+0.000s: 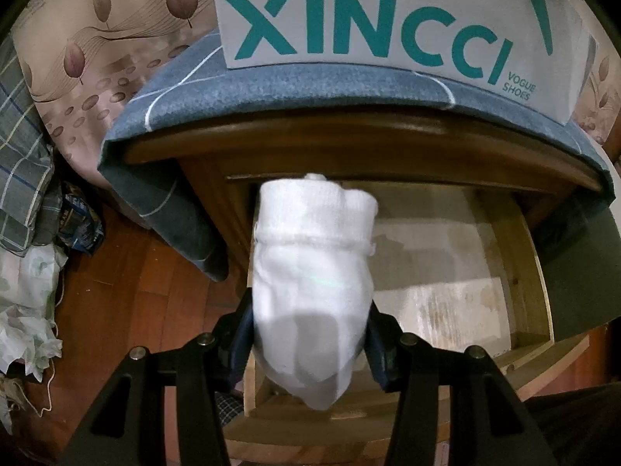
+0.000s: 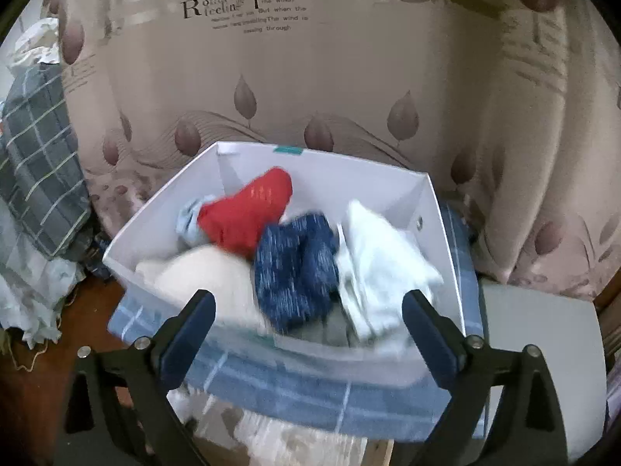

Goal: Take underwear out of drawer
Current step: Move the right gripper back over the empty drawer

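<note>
White knit bundle (image 1: 310, 283) pinched, wooden drawer (image 1: 520, 256), cardboard box (image 2: 446, 233)

Leaf-print curtain (image 2: 349, 89) behind, reddish wooden floor (image 1: 147, 291) below, dim light.

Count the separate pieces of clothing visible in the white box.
5, maybe more underneath: red piece at the back, pale blue piece to its left, cream piece front left, dark blue piece centre, white piece right.
</note>
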Motion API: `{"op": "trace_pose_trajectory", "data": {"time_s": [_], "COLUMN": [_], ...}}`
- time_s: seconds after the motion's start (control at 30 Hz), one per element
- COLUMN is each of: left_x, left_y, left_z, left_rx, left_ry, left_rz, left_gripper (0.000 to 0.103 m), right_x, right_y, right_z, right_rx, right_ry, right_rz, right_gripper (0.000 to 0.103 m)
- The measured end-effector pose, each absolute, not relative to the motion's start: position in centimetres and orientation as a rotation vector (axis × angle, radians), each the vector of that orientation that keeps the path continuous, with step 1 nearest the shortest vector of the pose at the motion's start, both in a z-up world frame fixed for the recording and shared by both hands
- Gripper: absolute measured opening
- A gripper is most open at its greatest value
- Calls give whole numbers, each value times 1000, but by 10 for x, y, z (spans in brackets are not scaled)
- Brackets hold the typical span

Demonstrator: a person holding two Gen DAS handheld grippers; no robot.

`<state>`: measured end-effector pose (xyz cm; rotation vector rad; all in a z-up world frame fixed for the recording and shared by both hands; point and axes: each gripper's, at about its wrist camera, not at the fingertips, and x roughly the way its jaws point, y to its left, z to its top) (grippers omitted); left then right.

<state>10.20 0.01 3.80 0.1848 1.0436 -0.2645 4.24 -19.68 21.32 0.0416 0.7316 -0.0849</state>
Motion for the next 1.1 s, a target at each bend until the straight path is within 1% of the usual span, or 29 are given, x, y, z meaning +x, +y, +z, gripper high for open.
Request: {"op": "trace_pose_trajectory", "data": {"time_s": [0.23, 0.37, 0.53, 0.7, 1.1], "left_x": [102, 102, 99, 99, 92], "left_y": [0, -1, -5, -9, -14], "left_z": [35, 35, 34, 32, 37], "left_rx": [201, 205, 221, 231, 263], "left_ry": [1045, 1042, 1036, 1039, 991], "left_rz": [-248, -241, -237, -231, -219], "left_gripper": [50, 50, 50, 50, 50], "right_x": [-9, -30, -26, -11, -16], "right_y": [-194, -185, -186, -191, -207], "right_z": [172, 131, 59, 10, -27], "right_rx": [-22, -58, 1, 30, 145], "right_ry": [757, 800, 948, 1089, 1151], "right_rz": [-64, -54, -51, -76, -98], "right_gripper": [97, 100, 101, 101, 101]}}
